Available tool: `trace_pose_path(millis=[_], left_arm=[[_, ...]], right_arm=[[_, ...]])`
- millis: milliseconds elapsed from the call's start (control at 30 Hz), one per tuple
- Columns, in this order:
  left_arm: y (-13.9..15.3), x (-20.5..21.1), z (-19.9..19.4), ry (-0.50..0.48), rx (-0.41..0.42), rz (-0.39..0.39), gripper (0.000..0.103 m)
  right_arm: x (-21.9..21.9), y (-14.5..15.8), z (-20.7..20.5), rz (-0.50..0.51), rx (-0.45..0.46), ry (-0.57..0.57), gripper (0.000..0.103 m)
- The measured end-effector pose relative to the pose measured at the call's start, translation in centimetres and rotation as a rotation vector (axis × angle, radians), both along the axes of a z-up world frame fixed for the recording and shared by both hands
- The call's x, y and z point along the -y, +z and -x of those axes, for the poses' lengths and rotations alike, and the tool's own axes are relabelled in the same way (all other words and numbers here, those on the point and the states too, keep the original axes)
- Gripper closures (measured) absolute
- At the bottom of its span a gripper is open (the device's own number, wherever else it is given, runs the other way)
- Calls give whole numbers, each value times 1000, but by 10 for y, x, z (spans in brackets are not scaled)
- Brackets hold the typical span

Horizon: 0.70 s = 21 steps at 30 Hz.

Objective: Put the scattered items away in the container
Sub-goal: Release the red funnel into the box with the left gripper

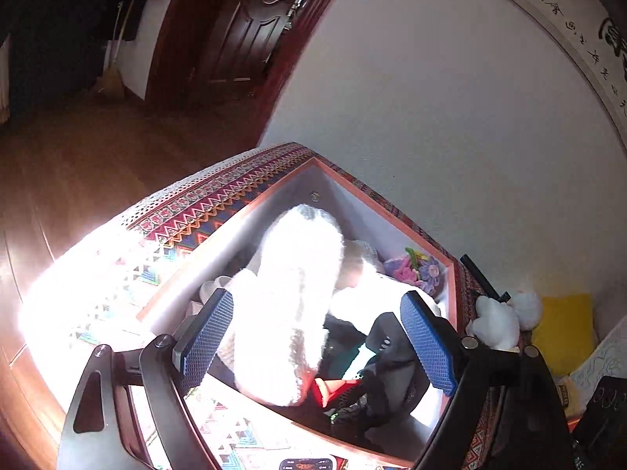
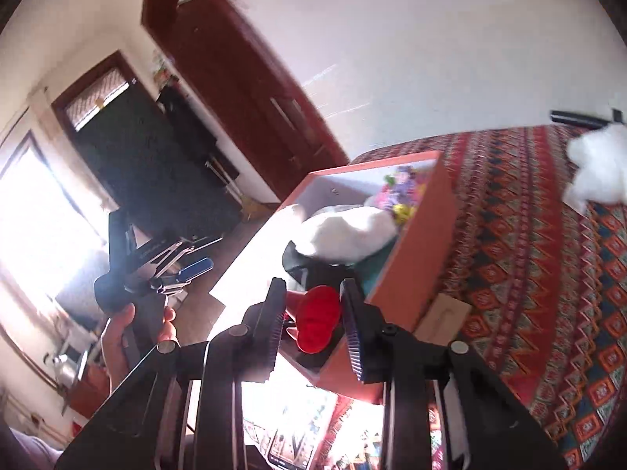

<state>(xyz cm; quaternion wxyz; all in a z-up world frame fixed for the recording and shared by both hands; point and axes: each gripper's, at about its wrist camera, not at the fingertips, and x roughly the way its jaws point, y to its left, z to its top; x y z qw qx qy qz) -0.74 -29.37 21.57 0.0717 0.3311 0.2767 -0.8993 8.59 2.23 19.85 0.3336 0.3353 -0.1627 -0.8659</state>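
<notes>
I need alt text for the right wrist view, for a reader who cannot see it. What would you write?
The right gripper holds a red cup-shaped object between its fingers, in front of an orange box that stands on a patterned cloth. The box already contains a white plush toy and colourful items. At left, a hand carries the left gripper, and another white plush toy lies on the cloth.

Your left gripper (image 1: 317,340) hangs over the box (image 1: 376,215), jaws wide, nothing pinched. White plush (image 1: 290,293) lies btwn the pads; black fabric (image 1: 388,364) by the right pad. Flower toy (image 1: 419,270) ahead-right, small white toy (image 1: 493,321) outside, right of it.
</notes>
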Motion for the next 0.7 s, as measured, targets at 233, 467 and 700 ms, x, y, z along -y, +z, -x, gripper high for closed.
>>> trace_pose_path(millis=[233, 467, 700], left_arm=[[-5, 33, -13, 54, 7, -17, 16], [-6, 28, -12, 54, 8, -26, 16], [8, -50, -5, -65, -18, 62, 16]], right_arm=[[45, 1, 8, -82, -42, -49, 23], [-45, -15, -7, -32, 9, -231, 22], [-213, -74, -47, -11, 111, -657, 19]])
